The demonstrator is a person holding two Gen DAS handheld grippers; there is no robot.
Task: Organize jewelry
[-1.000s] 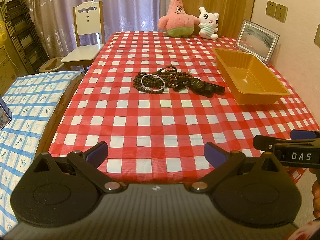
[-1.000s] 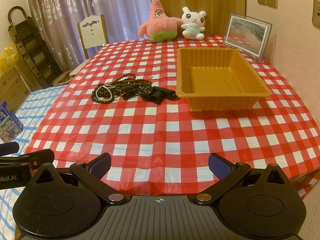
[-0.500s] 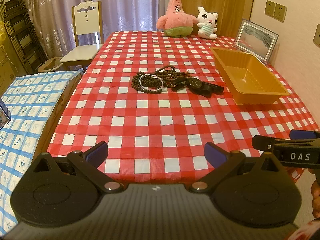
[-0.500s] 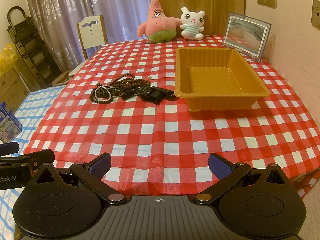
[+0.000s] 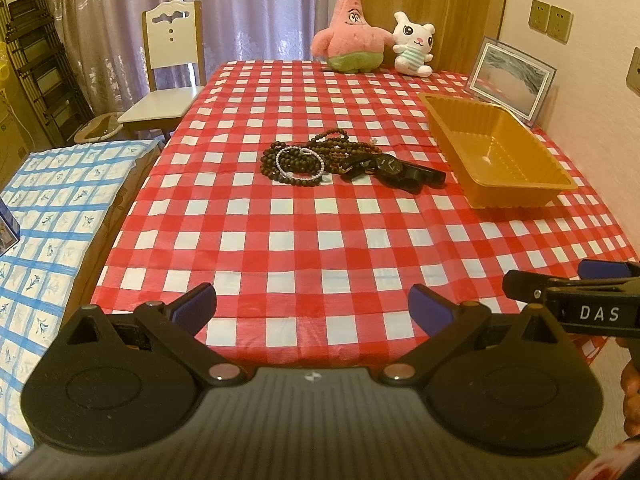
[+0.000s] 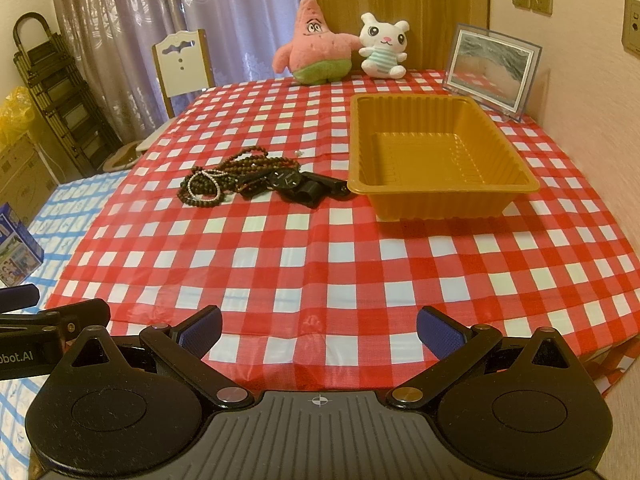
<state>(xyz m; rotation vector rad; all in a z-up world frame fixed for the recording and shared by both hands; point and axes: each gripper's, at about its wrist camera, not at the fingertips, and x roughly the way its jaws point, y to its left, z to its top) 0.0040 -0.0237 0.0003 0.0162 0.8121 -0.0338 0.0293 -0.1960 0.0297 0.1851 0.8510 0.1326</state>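
- Tablecloth (image 6: 320,264): red-and-white check.
- Tray (image 6: 436,200): amber-gold, ahead right of the tool.
- Beads (image 6: 204,192): dark brown, one strand white.
- Watch (image 6: 286,180): black.
- Finger pads (image 6: 202,326): blue.
- Star plush (image 6: 312,44): pink, green shorts.
- Side cloth (image 5: 48,208): blue-and-white check.

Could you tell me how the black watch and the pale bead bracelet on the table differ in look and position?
The watch is black with a round dial and a flat strap; the bracelet is a ring of small pale beads. The watch lies at the end of the pile nearest the tray; the bracelet lies at the far end, on top of dark beads. Both rest on the checked cloth, outside the tray, untouched.
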